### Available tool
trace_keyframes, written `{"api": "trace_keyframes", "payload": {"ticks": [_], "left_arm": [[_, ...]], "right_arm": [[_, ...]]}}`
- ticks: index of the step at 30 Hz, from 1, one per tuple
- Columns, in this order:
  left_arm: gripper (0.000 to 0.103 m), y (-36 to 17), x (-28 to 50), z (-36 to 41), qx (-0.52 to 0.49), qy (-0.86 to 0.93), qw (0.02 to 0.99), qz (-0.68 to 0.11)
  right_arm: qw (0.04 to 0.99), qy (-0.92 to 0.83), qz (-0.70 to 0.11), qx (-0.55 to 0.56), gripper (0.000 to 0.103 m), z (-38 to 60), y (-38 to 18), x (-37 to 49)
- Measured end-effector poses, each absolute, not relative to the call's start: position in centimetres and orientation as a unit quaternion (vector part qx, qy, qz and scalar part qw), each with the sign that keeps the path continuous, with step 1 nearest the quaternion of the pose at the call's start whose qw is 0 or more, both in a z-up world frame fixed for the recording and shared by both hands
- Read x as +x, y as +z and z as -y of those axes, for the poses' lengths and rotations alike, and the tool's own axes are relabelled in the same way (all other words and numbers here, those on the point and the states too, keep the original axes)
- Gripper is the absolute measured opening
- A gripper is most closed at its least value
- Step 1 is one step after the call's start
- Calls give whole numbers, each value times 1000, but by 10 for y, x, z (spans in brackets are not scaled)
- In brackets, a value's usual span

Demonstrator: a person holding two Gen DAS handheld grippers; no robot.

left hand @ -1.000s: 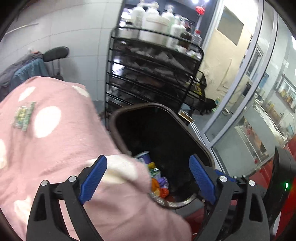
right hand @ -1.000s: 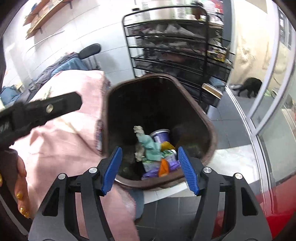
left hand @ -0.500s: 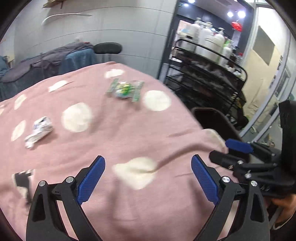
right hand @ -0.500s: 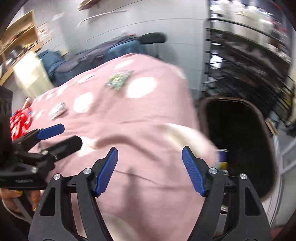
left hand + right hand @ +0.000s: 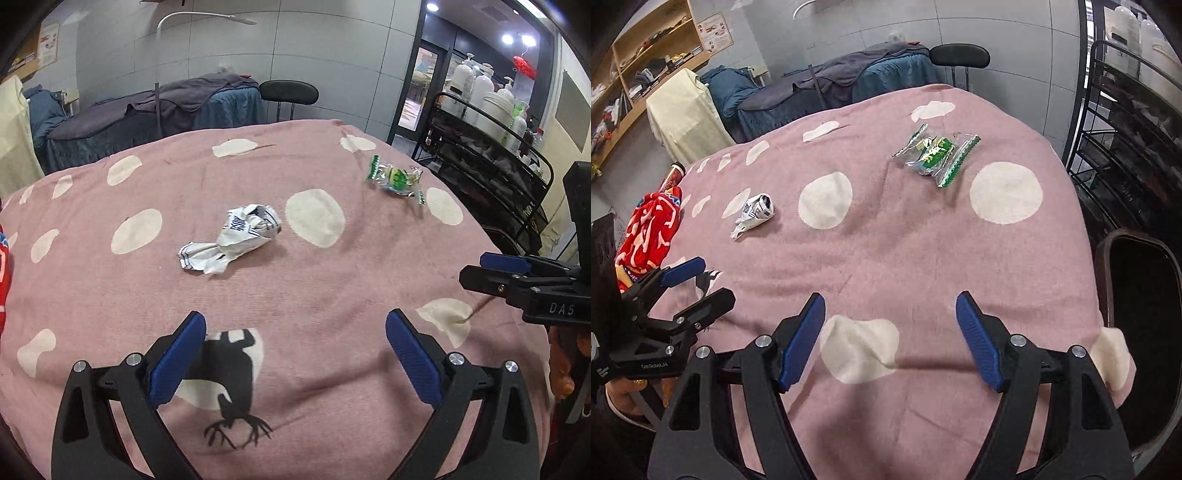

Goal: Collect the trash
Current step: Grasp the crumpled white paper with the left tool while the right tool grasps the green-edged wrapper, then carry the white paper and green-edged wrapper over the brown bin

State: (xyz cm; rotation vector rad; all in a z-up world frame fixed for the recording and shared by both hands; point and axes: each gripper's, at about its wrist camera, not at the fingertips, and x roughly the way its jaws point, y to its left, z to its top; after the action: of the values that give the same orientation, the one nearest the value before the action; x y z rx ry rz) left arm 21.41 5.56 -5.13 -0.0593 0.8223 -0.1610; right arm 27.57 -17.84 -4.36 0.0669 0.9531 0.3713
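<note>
Both grippers, left (image 5: 295, 354) and right (image 5: 890, 338), hung wide open and empty over the pink blanket (image 5: 886, 251). Crumpled white wrapper (image 5: 232, 238) lay centre frame, green wrapper (image 5: 395, 179) upper right; bin (image 5: 1141, 314) at right edge.

This looks like a massage or beauty shop. There is a bed covered with a pink blanket (image 5: 295, 288) with cream dots. Behind it stands another narrow bed (image 5: 155, 110) with dark blue and grey covers, and a black round stool (image 5: 289, 92) is beside it. A black wire cart (image 5: 491, 162) holds big white pump bottles (image 5: 476, 92). The walls have big grey tiles (image 5: 314, 55). A wooden shelf (image 5: 639, 74) on the wall holds folded cloths and small things. A glass door (image 5: 417, 92) leads to a lit room.
</note>
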Motion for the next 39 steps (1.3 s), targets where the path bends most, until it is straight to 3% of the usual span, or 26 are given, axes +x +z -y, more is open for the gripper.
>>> {"api": "trace_keyframes", "payload": {"ticks": [14, 16, 20, 24, 29, 34, 39], "left_arm": [[95, -58, 278, -79, -22, -59, 903, -425], [91, -59, 287, -79, -25, -60, 902, -426], [68, -63, 297, -80, -37, -59, 899, -432], [42, -66, 298, -82, -51, -63, 898, -432], [38, -66, 287, -82, -52, -64, 904, -420], [38, -58, 272, -87, -73, -70, 909, -405], [38, -44, 247, -84, -85, -79, 918, -379]], "right_arm": [[871, 133, -471, 36, 73, 161, -51, 350], [875, 117, -467, 47, 72, 166, -50, 362], [880, 94, -461, 68, 68, 173, -51, 388], [887, 68, -449, 80, 55, 174, -53, 405], [895, 44, -437, 71, 23, 176, -53, 409], [896, 70, -427, 100, 11, 185, -48, 401], [903, 94, -410, 85, 10, 177, -37, 377]]}}
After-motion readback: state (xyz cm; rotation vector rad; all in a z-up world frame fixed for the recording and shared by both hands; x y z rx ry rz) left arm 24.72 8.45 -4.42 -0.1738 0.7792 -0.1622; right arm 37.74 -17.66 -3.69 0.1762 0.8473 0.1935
